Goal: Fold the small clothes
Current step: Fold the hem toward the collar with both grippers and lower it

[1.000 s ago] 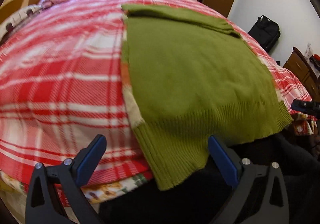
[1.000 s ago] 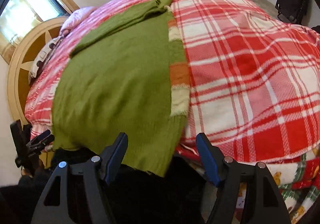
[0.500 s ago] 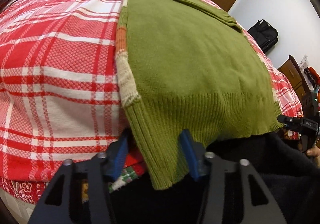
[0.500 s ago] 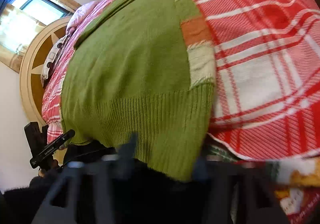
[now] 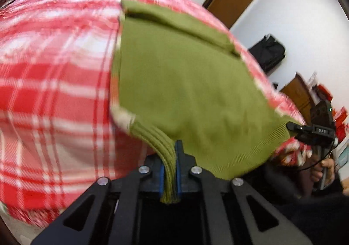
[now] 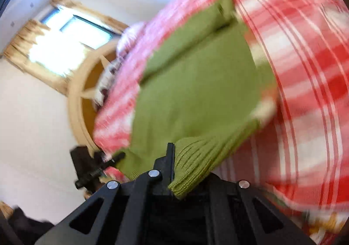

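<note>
Left wrist view: a green knit sweater [image 5: 185, 83] lies on a red plaid bedspread [image 5: 54, 83], a sleeve folded across its far end and its ribbed hem bunched and lifted at the near edge. The right gripper [image 5: 293, 128] at the far hem corner reads "DAS". The left gripper [image 5: 172, 164], just closed, pinches the hem.

Right wrist view: blurred. The sweater [image 6: 196, 96] lies on the bedspread [image 6: 305, 70]. The right gripper [image 6: 173, 168], just closed, clamps the ribbed hem; the left gripper [image 6: 117, 158] grips the other corner.
</note>
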The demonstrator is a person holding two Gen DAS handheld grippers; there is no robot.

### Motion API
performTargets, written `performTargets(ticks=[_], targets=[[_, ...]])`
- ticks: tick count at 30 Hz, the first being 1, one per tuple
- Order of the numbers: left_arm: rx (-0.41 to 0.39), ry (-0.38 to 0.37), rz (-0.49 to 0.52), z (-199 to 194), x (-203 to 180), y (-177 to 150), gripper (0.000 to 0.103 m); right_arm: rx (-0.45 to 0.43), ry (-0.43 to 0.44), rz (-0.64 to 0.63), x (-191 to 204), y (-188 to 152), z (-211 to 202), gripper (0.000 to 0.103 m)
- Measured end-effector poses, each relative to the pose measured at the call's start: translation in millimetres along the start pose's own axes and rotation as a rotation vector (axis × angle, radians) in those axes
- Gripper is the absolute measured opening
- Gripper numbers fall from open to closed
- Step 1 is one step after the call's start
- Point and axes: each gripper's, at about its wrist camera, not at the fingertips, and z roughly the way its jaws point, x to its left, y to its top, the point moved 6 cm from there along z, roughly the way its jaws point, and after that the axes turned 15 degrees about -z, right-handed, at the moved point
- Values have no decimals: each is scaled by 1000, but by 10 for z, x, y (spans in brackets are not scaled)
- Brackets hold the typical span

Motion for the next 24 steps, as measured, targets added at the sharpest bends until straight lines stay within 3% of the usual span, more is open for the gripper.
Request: performTargets(ticks=[6, 12, 13, 14, 15, 16, 17, 18, 20, 22, 24], targets=[[-86, 11, -35, 16, -130, 751, 8, -86, -17, 34, -320, 769, 286, 5], [-139, 170, -40, 405, 19, 1347, 16, -85, -80, 90, -761, 1036, 687, 6], [-150, 224, -42, 461, 77, 1430, 20, -78, -67, 118, -810, 1040, 746, 6], [-161, 250, -45, 467, 117, 1482, 31, -79, -52, 134, -828, 1044, 765, 7], [-184, 273, -51, 429, 167, 1542, 38, -83, -29, 143, -845, 1052, 750, 10], [-208, 279, -51, 376, 200, 1584, 56, -99, 14, 145, -815, 1076, 721, 15], [-231, 275, -43, 313, 217, 1622, 71, -121, 42, 146, -784, 1102, 668, 30], [-253, 272, -30, 248, 230, 1660, 76, -142, 59, 146, -755, 1122, 635, 54], [-300, 273, 19, 94, 243, 1704, 84, -229, 100, 135, -649, 1186, 442, 83], [-322, 282, 61, 35, 247, 1741, 86, -279, 109, 100, -547, 1242, 296, 83], [-329, 294, 109, 27, 213, 1761, 86, -273, 54, 34, -452, 1260, 209, 83]])
